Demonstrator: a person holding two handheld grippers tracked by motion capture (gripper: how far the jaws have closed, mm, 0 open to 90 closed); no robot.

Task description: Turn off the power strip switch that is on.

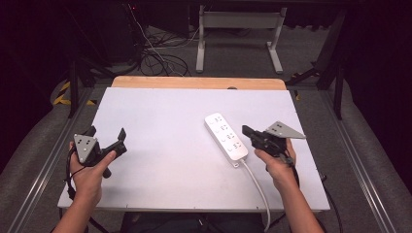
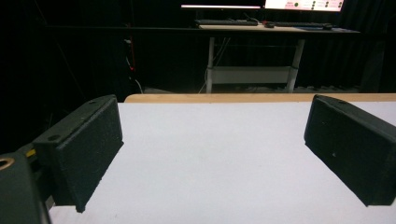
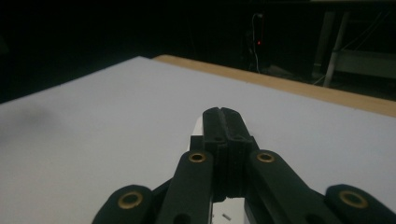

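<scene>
A white power strip (image 1: 226, 136) lies on the white table (image 1: 170, 121), right of centre, angled toward the back left, with its white cable (image 1: 257, 184) running off the front edge. My right gripper (image 1: 245, 130) is shut with nothing between its jaws. Its tip hovers just right of the strip's near half. In the right gripper view the closed jaws (image 3: 223, 114) point over the table, and a sliver of the power strip (image 3: 196, 133) peeks from under them. My left gripper (image 1: 107, 133) rests near the table's left edge, open and empty, its pads (image 2: 88, 149) wide apart.
A wooden strip (image 1: 199, 82) borders the table's far edge. Beyond it stand a white desk frame (image 1: 238, 29) and tangled cables (image 1: 155, 53) on the floor. Metal rails (image 1: 350, 145) run along both sides of the table.
</scene>
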